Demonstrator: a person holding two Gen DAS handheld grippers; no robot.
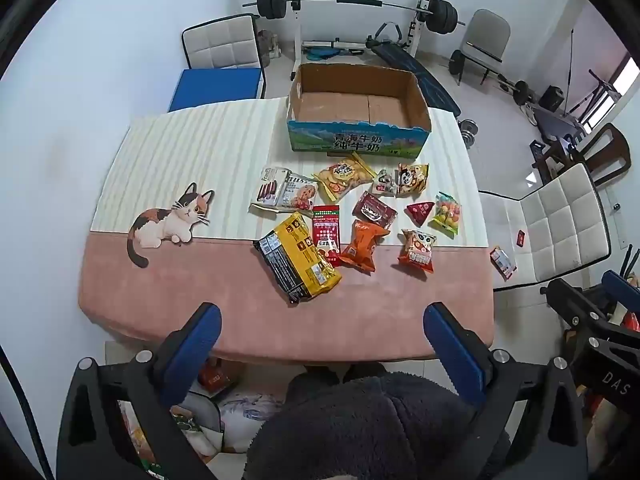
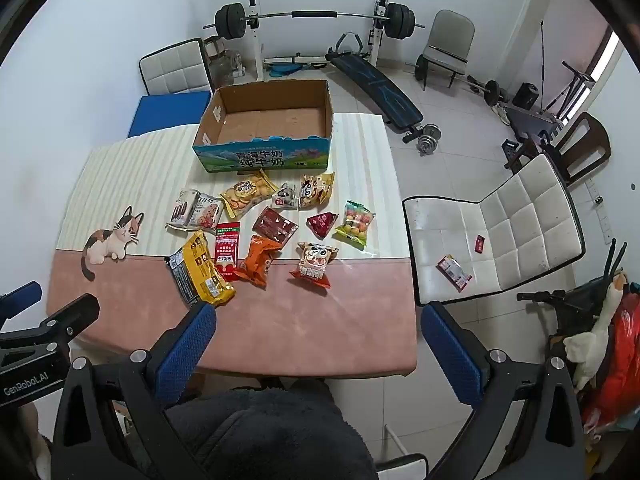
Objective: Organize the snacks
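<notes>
Cardboard box (image 1: 360, 108) sits empty at tabletop (image 1: 240, 304) far edge; snack packets (image 1: 344, 216) scattered mid-table. Left gripper (image 1: 322, 320) and right gripper (image 2: 318, 320) both spread apart, holding nothing.

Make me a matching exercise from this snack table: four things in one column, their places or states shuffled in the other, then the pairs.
Things
1. cardboard box
2. yellow-and-black packet
3. small red packet
4. left gripper

Places or states
A. lying on the white chair seat
B. open, holding nothing
C. empty, at the table's far edge
D. nearest snack on the pink part of the table mat

Pairs: 1-C, 2-D, 3-A, 4-B
</notes>
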